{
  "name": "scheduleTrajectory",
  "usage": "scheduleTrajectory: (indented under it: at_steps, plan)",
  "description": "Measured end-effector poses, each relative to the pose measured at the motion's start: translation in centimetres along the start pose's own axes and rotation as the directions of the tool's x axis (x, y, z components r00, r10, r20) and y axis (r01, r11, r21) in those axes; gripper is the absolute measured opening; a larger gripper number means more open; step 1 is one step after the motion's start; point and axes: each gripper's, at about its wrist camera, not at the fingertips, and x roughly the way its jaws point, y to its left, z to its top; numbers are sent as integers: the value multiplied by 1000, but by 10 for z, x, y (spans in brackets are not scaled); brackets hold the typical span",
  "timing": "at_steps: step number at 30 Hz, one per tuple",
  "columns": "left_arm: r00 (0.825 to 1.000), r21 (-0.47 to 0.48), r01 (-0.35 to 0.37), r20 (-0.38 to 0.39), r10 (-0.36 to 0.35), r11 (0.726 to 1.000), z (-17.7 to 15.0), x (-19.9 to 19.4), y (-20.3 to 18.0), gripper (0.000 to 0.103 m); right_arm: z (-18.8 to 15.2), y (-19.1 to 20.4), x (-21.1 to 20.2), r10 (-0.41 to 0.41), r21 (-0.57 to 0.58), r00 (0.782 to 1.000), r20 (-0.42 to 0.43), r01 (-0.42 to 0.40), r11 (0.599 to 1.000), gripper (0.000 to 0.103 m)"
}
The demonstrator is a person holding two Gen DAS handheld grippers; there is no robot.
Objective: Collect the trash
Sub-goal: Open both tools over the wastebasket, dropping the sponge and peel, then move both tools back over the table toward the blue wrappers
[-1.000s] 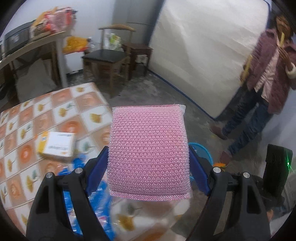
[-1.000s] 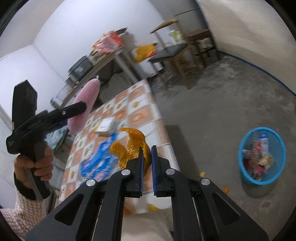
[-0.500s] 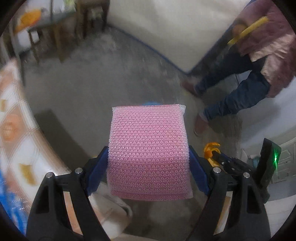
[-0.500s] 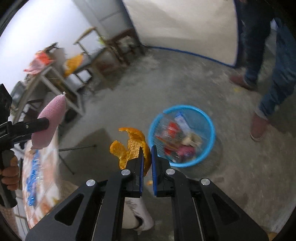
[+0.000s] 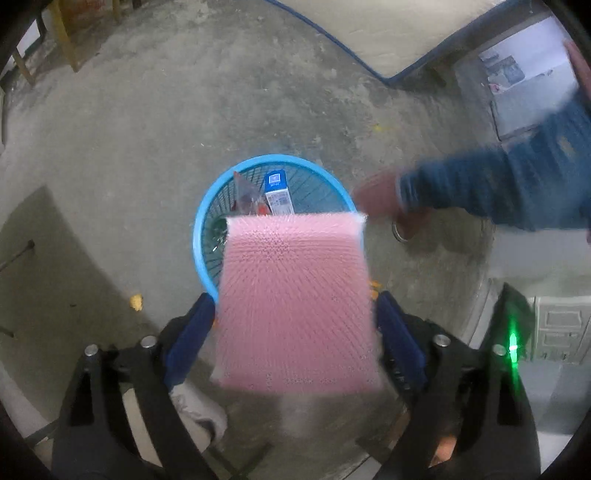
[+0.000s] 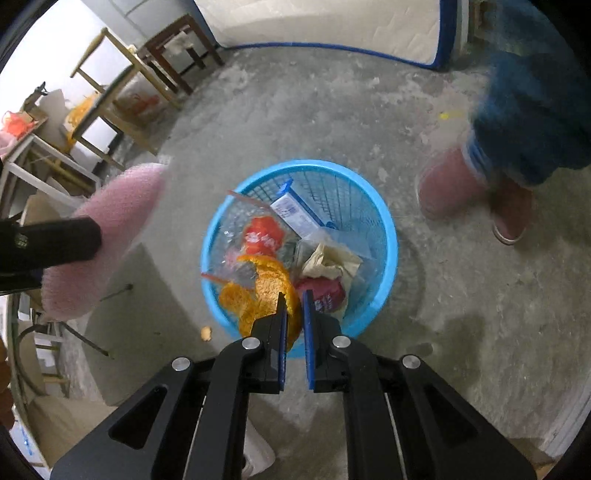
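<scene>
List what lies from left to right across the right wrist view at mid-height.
Pink foam pad → blue trash basket → a person's reddish shoes.

I'm standing in a plain room of a home, part storeroom by the look of it: the rough grey concrete floor (image 6: 258, 122) is bare and stained. A white mattress with blue piping (image 6: 332, 22) leans against the wall, wooden chairs and small tables (image 6: 122, 88) crowd the corner, and a round blue plastic mesh wastebasket (image 6: 384, 236) holds household wrappers and cartons.
</scene>
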Motion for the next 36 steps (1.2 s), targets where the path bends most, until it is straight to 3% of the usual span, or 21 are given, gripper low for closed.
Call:
scheduleTrajectory:
  at_steps: [3, 7, 14, 19, 27, 33, 36]
  plan:
    - [1000, -49, -16, -14, 15, 999, 8, 17, 2, 88, 4, -9, 34, -19, 16, 998, -57, 20, 1000, 26]
    - [999, -96, 48, -15, -50, 994, 8, 18, 7, 89, 1, -15, 49, -20, 41, 997, -70, 23, 999, 37]
    - [997, -56, 63, 54, -60, 996, 1, -19, 6, 89, -4, -12, 29, -12, 42, 1000, -23, 12, 999, 41]
    - [985, -6, 93, 148, -91, 996, -17, -77, 3, 89, -14, 6, -7, -7, 24, 999, 50, 6, 1000, 49]
    - [931, 52, 112, 345, -123, 992, -69, -178, 8, 89, -37, 52, -80, 39, -53, 985, 170, -30, 998, 60]
    - [871, 77, 62, 483, -92, 995, -124, -243, 26, 89, -56, 101, -137, 87, -151, 965, 248, -50, 987, 68]
    - [832, 66, 30, 551, -62, 997, -159, -275, 44, 89, -66, 129, -164, 111, -206, 954, 277, -54, 977, 71]
